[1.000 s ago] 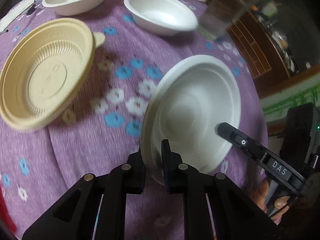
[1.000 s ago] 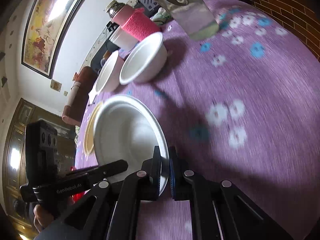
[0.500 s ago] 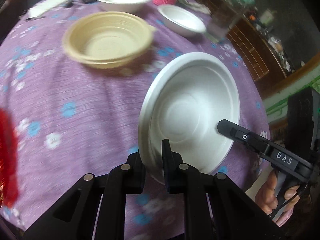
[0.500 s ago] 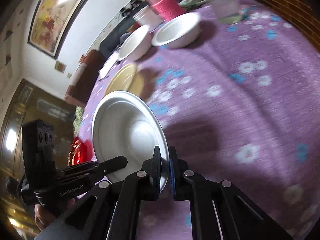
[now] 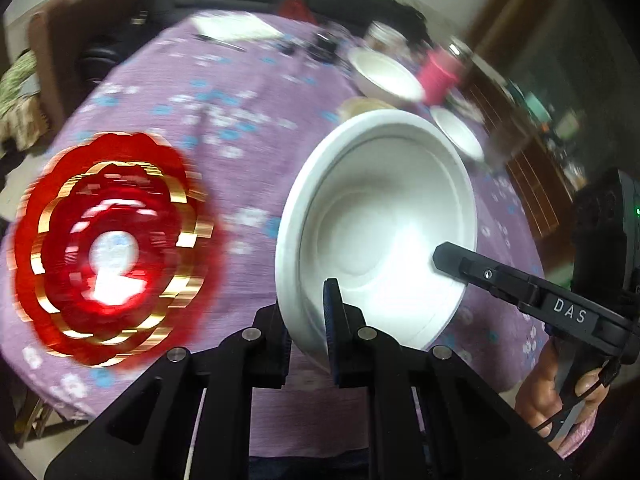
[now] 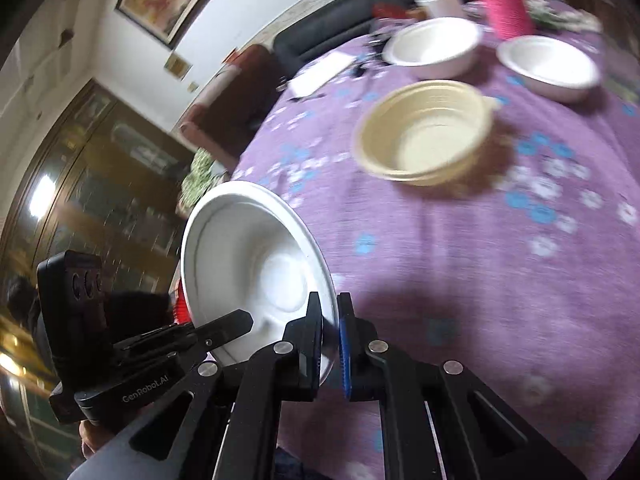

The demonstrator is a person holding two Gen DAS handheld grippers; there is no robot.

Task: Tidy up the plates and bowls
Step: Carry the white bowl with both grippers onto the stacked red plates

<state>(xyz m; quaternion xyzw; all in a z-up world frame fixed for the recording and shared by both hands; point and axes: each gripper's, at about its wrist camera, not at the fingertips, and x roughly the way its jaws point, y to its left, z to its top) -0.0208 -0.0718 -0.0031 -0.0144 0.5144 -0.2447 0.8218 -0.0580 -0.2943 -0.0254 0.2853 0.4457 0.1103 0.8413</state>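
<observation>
I see both claws, left claw (image 5: 306,344) and right claw (image 6: 330,344), clenched on one tilted white bowl's (image 5: 380,228) rim above the purple worktop (image 6: 460,260).

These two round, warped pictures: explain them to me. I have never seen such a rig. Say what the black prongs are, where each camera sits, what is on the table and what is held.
No robot here: a person holds a two-finger tool in each hand, with a fisheye camera on each looking along its fingers. One picture is from the left tool, the other from the right tool. Both are shut on the rim of one white bowl, tilted above the purple cloth. On the table sit a tan bowl, two white bowls, a pink cup and a blurred red plate.
</observation>
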